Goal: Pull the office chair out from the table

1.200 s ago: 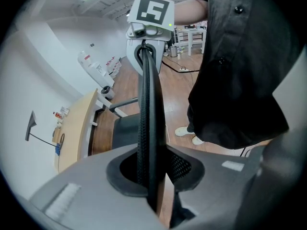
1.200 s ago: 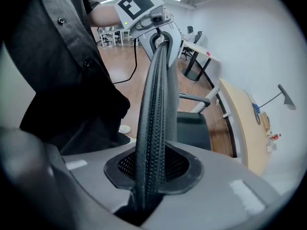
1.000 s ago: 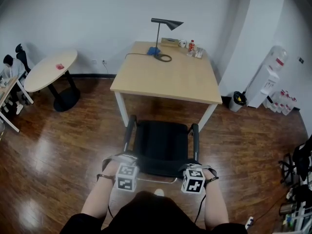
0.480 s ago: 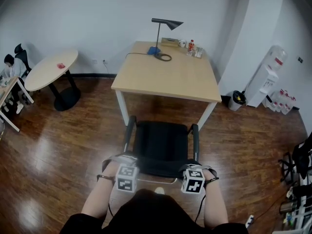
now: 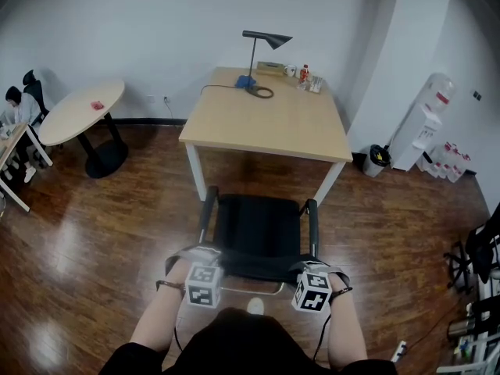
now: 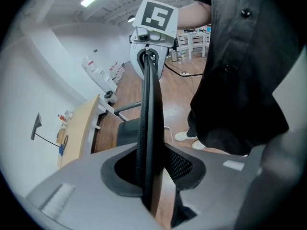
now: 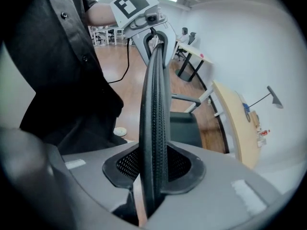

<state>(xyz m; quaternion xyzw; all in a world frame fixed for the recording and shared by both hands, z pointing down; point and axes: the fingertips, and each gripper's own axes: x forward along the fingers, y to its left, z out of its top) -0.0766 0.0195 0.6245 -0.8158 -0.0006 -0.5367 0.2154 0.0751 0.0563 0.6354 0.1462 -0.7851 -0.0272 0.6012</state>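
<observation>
The black office chair (image 5: 260, 229) stands pulled back from the wooden table (image 5: 266, 119), its seat clear of the table's front edge. Both grippers sit on the top rim of its mesh backrest (image 5: 258, 269), my left gripper (image 5: 200, 256) at the left corner and my right gripper (image 5: 314, 267) at the right. In the left gripper view the rim (image 6: 149, 109) runs between the left gripper's (image 6: 152, 176) jaws, with floor showing beside it. The right gripper's (image 7: 153, 171) jaws straddle the rim (image 7: 154, 104) likewise. Both pairs of jaws have just been opening, rim still between them.
A desk lamp (image 5: 262, 41) and small bottles stand at the table's far end. A round table (image 5: 78, 109) and a seated person (image 5: 16, 104) are at the left. A water dispenser (image 5: 426, 127) and bin (image 5: 378, 160) stand at the right wall. My shoe (image 5: 255, 306) is behind the chair.
The chair and both grippers have come slightly toward me, widening the gap to the table a little.
</observation>
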